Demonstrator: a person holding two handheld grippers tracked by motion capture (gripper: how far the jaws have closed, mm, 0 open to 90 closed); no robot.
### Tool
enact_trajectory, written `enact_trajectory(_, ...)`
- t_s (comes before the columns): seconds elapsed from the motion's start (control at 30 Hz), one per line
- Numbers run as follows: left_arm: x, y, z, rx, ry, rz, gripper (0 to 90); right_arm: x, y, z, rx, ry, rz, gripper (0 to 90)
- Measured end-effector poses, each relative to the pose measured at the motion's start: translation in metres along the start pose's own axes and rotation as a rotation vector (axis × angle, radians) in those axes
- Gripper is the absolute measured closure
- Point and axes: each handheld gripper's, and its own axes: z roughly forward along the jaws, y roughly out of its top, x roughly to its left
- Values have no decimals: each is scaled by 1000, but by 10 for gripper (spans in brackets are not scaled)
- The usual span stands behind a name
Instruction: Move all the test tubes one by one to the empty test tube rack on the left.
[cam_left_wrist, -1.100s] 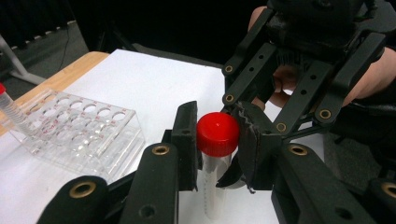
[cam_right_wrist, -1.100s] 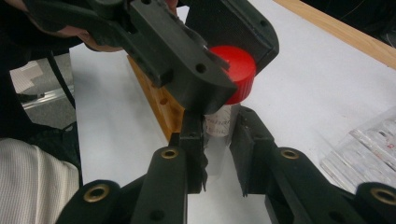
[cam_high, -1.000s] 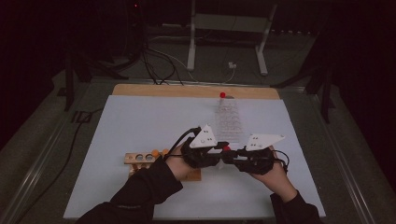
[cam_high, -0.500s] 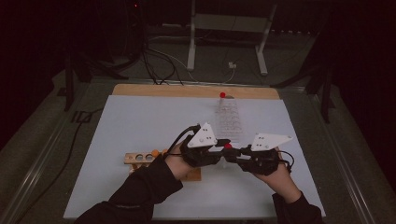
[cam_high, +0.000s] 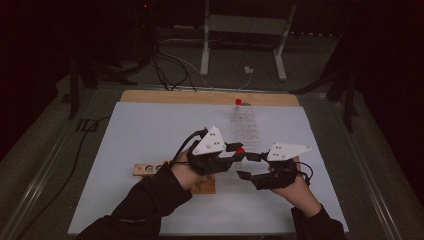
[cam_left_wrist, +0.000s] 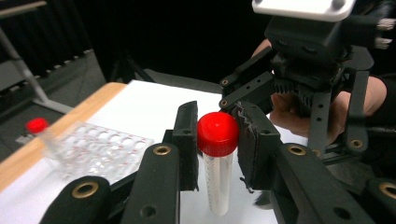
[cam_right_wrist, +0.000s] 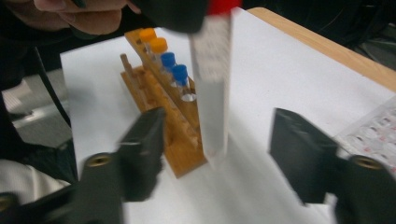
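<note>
While the left gripper (cam_left_wrist: 215, 140) fingers clamp the red cap of the tube (cam_left_wrist: 218, 184), its light, smooth, slippery body hangs between the wide-open right gripper (cam_right_wrist: 217, 154) fingers; grasp mid-body.

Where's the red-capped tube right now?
The red-capped tube hangs upright between the jaws of the left gripper, gripped at its cap above the white mat, right of the wooden rack; the right gripper brackets its lower end, open.

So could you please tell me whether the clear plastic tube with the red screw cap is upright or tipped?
Upright: the clear plastic tube with the red screw cap hangs vertically, cap uppermost, gripped by the left claw.
</note>
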Motion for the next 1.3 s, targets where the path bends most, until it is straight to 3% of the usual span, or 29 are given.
enact_trajectory(0.13, 5, 4, -18, -7, 27, -2, 721, -3, -1, 0, -9, -9, 40, 70)
enact_trajectory(0.2, 8, 5, -27, -9, 46, 1, 721, -5, -2, -1, -8, -1, 51, 1)
enact_trajectory(0.5, 23, 3, -90, 1, 173, -10, 721, -9, -2, -5, -45, 32, 79, 0)
enact_trajectory(0.8, 37, -8, -143, 9, 299, -36, 721, -9, -2, -5, -44, 15, 65, 0)
enact_trajectory(1.07, 43, -30, -173, 33, 363, -66, 721, -9, -2, -4, -38, 14, 59, 0)
enact_trajectory(1.3, 46, -52, -179, 40, 375, -100, 721, -9, -2, -3, -36, 12, 54, 0)
